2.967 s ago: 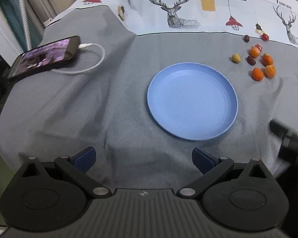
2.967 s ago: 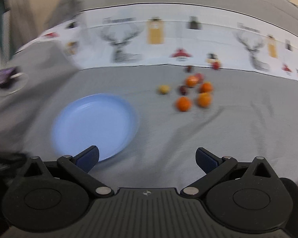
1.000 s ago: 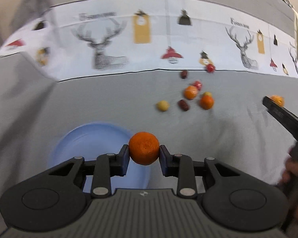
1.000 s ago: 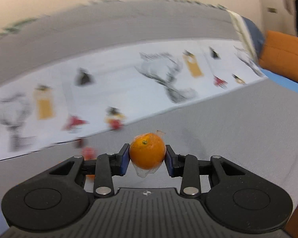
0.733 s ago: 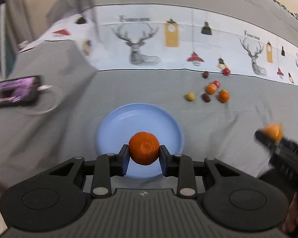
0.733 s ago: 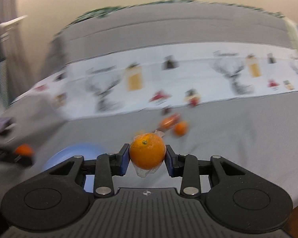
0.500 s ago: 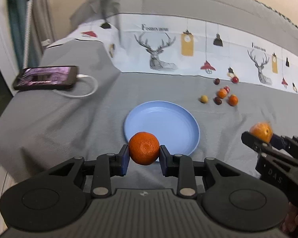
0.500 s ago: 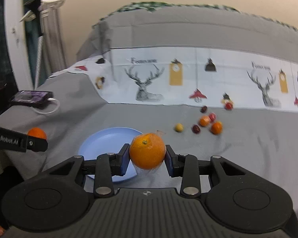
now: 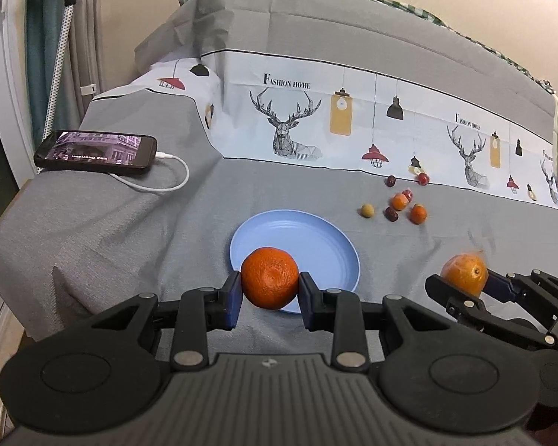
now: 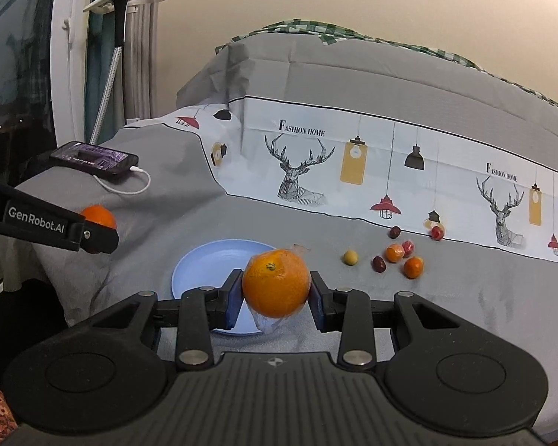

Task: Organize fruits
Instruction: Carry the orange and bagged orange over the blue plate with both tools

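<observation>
Left gripper [image 9: 269,299]: closed on a tangerine [image 9: 269,277], held above the near edge of the blue plate [image 9: 316,238].
Right gripper [image 10: 275,303]: clamped on an orange [image 10: 276,282] in thin clear wrap, held in front of the plate's right side.
Plate: nothing on it, lying on the grey cloth [image 9: 111,230].
Loose fruit [image 9: 400,202]: small orange, red, dark and yellow pieces clustered on the cloth beyond the plate, to its right.
Phone [image 9: 95,150]: far left, cable plugged in.
</observation>
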A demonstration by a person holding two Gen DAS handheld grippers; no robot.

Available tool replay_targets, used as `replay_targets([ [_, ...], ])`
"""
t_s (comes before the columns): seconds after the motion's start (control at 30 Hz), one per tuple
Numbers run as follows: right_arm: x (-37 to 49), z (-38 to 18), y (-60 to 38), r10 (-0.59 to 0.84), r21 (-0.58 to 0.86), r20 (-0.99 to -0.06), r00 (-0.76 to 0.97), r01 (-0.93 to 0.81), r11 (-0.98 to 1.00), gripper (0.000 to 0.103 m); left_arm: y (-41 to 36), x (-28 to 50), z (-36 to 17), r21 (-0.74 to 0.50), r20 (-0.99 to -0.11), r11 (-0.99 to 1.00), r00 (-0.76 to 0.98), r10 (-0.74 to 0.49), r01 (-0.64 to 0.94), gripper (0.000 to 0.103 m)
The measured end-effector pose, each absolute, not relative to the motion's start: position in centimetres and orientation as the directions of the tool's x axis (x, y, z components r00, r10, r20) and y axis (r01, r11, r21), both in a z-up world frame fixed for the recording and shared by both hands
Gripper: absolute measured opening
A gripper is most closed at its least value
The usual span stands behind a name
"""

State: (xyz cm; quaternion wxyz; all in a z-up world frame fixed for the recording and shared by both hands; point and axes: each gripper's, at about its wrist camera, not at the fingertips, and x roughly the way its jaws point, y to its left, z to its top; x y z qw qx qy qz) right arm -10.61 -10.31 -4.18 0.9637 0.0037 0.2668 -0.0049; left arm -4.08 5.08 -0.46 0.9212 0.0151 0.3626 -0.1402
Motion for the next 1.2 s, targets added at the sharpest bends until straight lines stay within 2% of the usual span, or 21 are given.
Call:
replay_targets([
  [0.77,-8.4,-6.2,-10.2,-0.004,0.010,-0.585,0.811,0.012,1.000,0.038,5.7,-1.4,-2.2,-0.076,-0.696,0.964,0.679,-0.233,0.254,0.035],
  [1.2,-3.9,-8.1,-9.7,0.021,0.022,-0.623,0.782,-0.009,1.000,0.038,3.5,3.6,-3.5,-0.064,-0.716,0.956,0.654,-0.244,0.286,0.035],
])
